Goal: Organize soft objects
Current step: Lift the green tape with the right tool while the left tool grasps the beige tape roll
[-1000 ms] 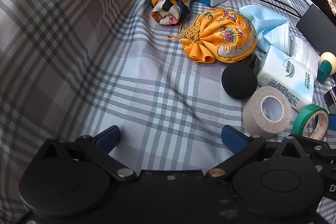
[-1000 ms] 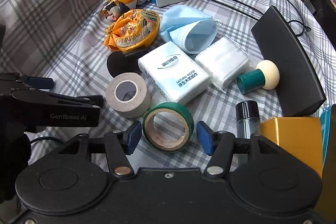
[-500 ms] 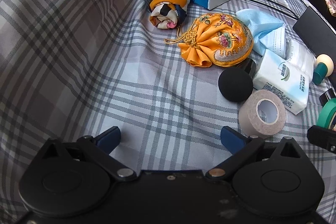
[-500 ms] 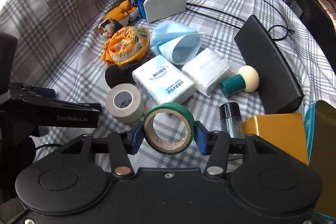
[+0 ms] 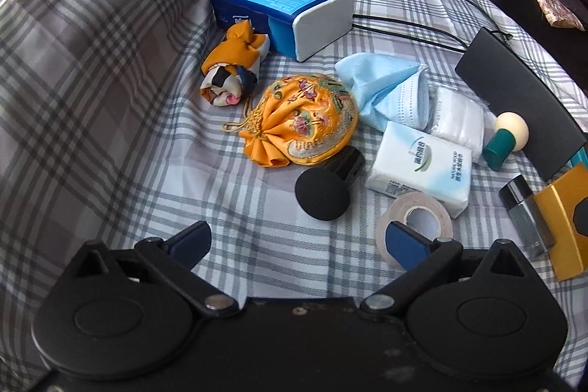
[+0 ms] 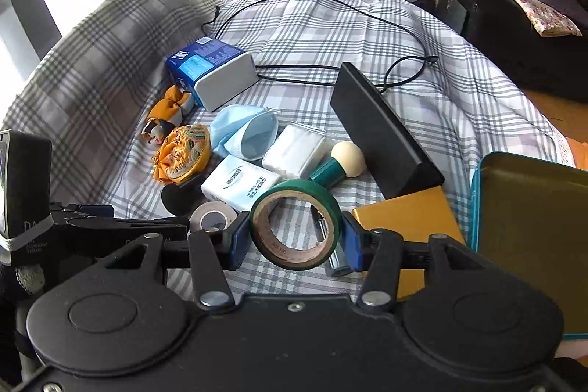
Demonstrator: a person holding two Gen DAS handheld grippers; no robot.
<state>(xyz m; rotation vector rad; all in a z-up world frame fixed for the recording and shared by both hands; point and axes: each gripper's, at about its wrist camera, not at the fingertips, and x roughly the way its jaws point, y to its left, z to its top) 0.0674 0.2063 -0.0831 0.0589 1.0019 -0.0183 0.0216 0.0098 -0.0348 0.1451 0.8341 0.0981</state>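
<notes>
Two hand-held grippers face a grey plaid cloth (image 5: 110, 68) strewn with small things; the right hand-held gripper (image 6: 292, 239) is clenched on a green roll of tape (image 6: 297, 225), its blue pads pressing the roll's two sides and holding it clear of the cloth; the left hand-held gripper (image 5: 297, 239) stands released, its jaws wide apart with only bare cloth between them, though a beige roll of tape (image 5: 413, 225) lies just beside its right finger; the soft things sit in a loose cluster further back: an orange embroidered drawstring pouch (image 5: 305, 123), a knotted orange patterned scarf (image 5: 233, 67) beside a blue tissue box (image 5: 283, 10), a crumpled light-blue face mask (image 5: 389, 90) touching the pouch's far edge, a white pocket tissue pack (image 5: 420, 168) and a clear packet of white cotton pads (image 5: 457, 120); a black round sponge puff (image 5: 323, 188) rests in front of the pouch; a black wedge-shaped block (image 6: 382, 131) lies to the right.
</notes>
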